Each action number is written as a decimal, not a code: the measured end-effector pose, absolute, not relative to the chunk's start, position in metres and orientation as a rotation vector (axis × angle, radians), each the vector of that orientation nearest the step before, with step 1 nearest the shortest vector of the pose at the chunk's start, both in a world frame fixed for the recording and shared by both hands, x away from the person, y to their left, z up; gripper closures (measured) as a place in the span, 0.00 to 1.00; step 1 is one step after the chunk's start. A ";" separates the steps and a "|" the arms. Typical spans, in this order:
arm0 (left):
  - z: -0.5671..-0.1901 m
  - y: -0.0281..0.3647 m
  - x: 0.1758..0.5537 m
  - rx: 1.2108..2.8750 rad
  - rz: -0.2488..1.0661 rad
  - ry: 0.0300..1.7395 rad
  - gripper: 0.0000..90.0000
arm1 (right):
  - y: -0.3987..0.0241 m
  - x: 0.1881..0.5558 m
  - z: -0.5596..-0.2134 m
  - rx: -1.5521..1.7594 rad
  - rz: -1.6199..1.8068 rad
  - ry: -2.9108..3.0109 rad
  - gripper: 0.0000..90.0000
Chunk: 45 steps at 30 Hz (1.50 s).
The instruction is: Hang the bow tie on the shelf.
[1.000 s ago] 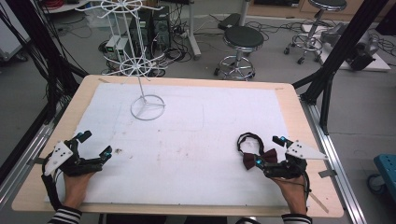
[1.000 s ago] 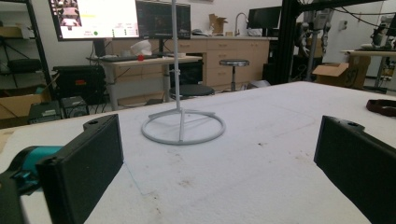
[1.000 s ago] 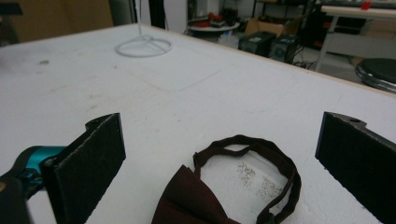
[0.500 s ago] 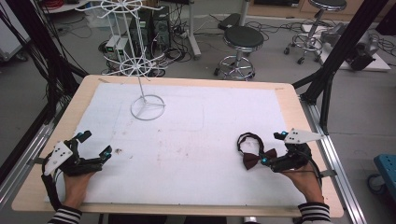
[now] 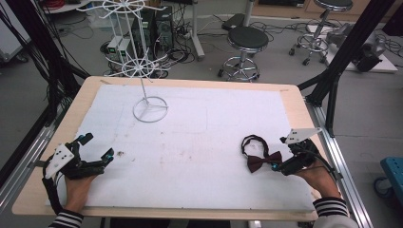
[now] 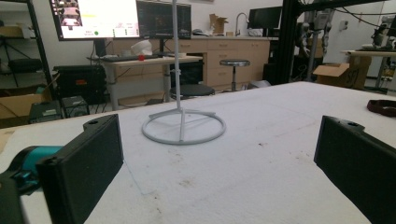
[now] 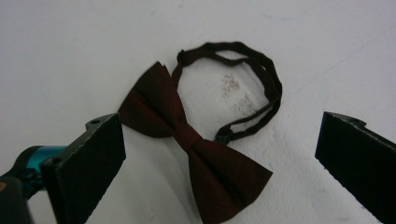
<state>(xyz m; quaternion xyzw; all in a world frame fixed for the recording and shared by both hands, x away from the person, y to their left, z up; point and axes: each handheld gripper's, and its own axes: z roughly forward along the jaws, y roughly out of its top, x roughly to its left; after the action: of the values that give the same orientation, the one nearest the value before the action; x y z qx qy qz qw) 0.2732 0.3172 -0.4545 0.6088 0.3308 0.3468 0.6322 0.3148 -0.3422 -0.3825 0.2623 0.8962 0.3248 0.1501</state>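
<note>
Now the right gripper (image 5: 279, 165) sits at the lower right of the high view, drawn back toward the table's right edge from where it lay a second ago, when its jaws were right on the dark maroon fabric bow tie (image 5: 259, 161); half a second ago it had already begun this retreat. The bow tie with its thin dark neck strap (image 5: 252, 142) lies flat on the white padded table cover (image 5: 209, 128), in the same spot as before, with the strap looped toward the upper side of it. In the right gripper view the bow tie (image 7: 194, 144) fills the centre, its lower wing running down between the two black jaws, which stand wide apart and grip nothing; the strap (image 7: 254, 79) curls in the upper middle of that frame. So the pull-back reads as a re-aim rather than a grasp: the tie is lined up between the jaws but not yet taken. The left gripper (image 5: 97, 153) rests at the lower left of the high view, unchanged, jaws spread wide and empty. Its own view looks across the cover at the white wire display stand (image 6: 183, 126), whose ring base sits in the middle distance, well apart from the tie. The stand (image 5: 149, 107) is in the upper left of the high view, a likely place for hanging.
</note>
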 end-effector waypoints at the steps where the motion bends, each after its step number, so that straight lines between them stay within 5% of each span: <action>1: -0.454 0.317 0.273 1.393 0.793 0.757 0.02 | -0.343 0.316 -0.383 0.761 0.932 2.588 0.01; 18: -0.454 0.318 0.273 1.392 0.791 0.760 0.02 | -0.342 0.333 -0.397 0.759 0.823 2.740 0.06; 21: -0.454 0.318 0.273 1.392 0.792 0.760 0.02 | -0.343 0.335 -0.398 0.763 0.808 2.762 0.20; 31: -0.454 0.318 0.273 1.390 0.793 0.761 0.02 | -0.342 0.338 -0.406 0.771 0.701 2.810 0.25; 42: -0.454 0.318 0.273 1.390 0.792 0.762 0.02 | -0.338 0.340 -0.410 0.743 0.580 2.838 0.48; 43: -0.454 0.318 0.273 1.390 0.792 0.762 0.02 | -0.337 0.340 -0.410 0.716 0.577 2.863 0.63; 45: -0.454 0.318 0.273 1.390 0.792 0.763 0.02 | -0.335 0.339 -0.409 0.709 0.569 2.871 0.74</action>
<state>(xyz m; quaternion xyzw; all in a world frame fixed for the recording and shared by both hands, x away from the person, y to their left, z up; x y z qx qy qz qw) 0.2734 0.3178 -0.4544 0.6075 0.3333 0.3461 0.6324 0.3390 -0.3353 -0.4095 0.2349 0.9513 0.1885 0.0652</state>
